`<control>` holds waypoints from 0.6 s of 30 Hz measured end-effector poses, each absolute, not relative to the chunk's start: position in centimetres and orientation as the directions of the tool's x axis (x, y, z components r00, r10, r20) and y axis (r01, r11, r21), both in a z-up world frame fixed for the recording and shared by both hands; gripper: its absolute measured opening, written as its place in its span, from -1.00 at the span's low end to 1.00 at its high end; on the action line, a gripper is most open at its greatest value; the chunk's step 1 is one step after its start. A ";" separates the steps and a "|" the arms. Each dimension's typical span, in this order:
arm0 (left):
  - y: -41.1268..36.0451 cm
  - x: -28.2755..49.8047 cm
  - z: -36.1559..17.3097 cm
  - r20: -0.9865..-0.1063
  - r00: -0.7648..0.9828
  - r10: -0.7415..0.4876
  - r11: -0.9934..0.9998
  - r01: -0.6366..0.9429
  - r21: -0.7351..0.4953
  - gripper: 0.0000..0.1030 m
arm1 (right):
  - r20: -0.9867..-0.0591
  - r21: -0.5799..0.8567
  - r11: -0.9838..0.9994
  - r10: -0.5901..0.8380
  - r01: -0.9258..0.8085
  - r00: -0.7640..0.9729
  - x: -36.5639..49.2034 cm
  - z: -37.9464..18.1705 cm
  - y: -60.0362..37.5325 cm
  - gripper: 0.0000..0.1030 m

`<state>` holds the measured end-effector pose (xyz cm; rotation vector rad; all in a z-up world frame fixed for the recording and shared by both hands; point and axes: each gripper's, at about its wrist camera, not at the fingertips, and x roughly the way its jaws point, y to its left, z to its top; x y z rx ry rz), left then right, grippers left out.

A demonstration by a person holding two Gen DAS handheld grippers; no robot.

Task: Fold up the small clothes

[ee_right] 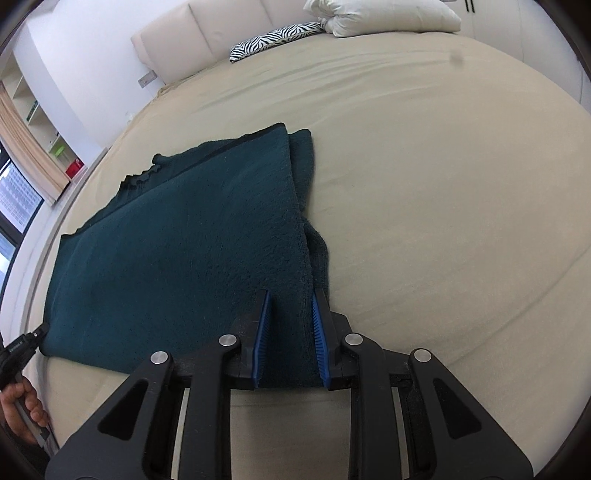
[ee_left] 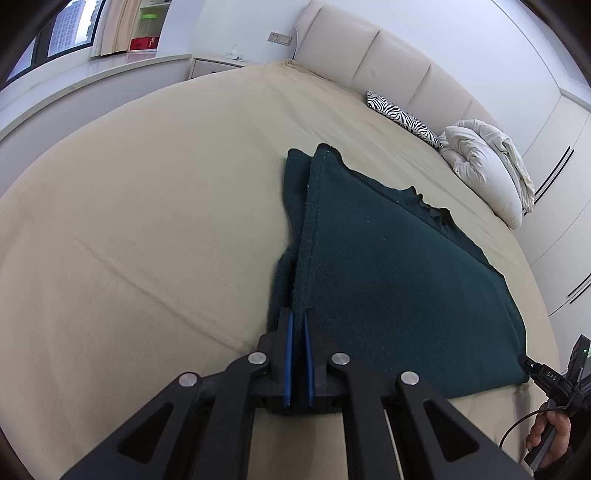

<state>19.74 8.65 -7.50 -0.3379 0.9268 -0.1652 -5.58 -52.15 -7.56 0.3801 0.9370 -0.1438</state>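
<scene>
Now L claw (ee_left: 297, 318) pinching green garment (ee_left: 388, 266) edge; R claw (ee_right: 290, 301) gripping opp. edge.

Beige-sheeted bed (ee_left: 147, 184) with cream padded headboard (ee_left: 369, 55), white walls, window (ee_left: 62, 29) with curtain, shelves.

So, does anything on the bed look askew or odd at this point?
Slightly: the dark green garment isn't folded squarely. A narrow under-layer strip sticks out past its top layer's edge. Otherwise nothing stands out.
</scene>
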 end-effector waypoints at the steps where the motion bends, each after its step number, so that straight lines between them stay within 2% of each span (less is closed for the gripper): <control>1: 8.6 19.7 -7.5 -0.754 0.593 -0.283 0.934 -0.008 -0.356 -0.87 | -0.808 0.253 0.926 0.042 0.282 0.588 -5.7 -7.6 -52.0 -0.59; 7: 8.4 20.8 -7.4 -0.764 0.574 -0.295 0.930 -0.012 -0.368 -0.81 | -0.819 0.235 0.931 0.035 0.278 0.573 -5.6 -7.4 -52.0 -0.59; 8: 8.5 20.7 -7.2 -0.768 0.569 -0.293 0.929 -0.021 -0.370 -0.75 | -0.822 0.236 0.929 0.035 0.284 0.569 -5.6 -7.1 -52.1 -0.59; 10: 8.7 20.3 -6.3 -0.775 0.580 -0.252 0.937 -0.055 -0.346 -0.48 | -0.815 0.250 0.920 0.032 0.302 0.579 -5.8 -6.1 -52.2 -0.59; 11: 8.8 19.9 -5.4 -0.765 0.605 -0.222 0.941 -0.072 -0.330 -0.27 | -0.805 0.259 0.917 0.031 0.304 0.593 -6.0 -5.4 -52.2 -0.59; 14: 7.6 20.0 -2.8 -0.722 0.666 -0.185 0.961 -0.030 -0.274 -0.21 | -0.757 0.303 0.921 0.076 0.246 0.650 -5.4 -2.9 -51.2 -0.53; 16: 5.8 21.2 -1.6 -0.702 0.688 -0.186 0.972 0.025 -0.233 -0.13 | -0.725 0.358 0.914 0.145 0.189 0.674 -3.8 -2.0 -50.1 -0.34; 17: 4.4 22.3 -1.3 -0.694 0.693 -0.196 0.975 0.060 -0.215 -0.10 | -0.710 0.387 0.906 0.175 0.171 0.682 -3.1 -1.8 -49.7 0.00; 18: 3.2 23.2 -1.1 -0.686 0.699 -0.204 0.975 0.083 -0.204 -0.10 | -0.686 0.435 0.888 0.221 0.148 0.693 -1.9 -1.7 -49.1 0.22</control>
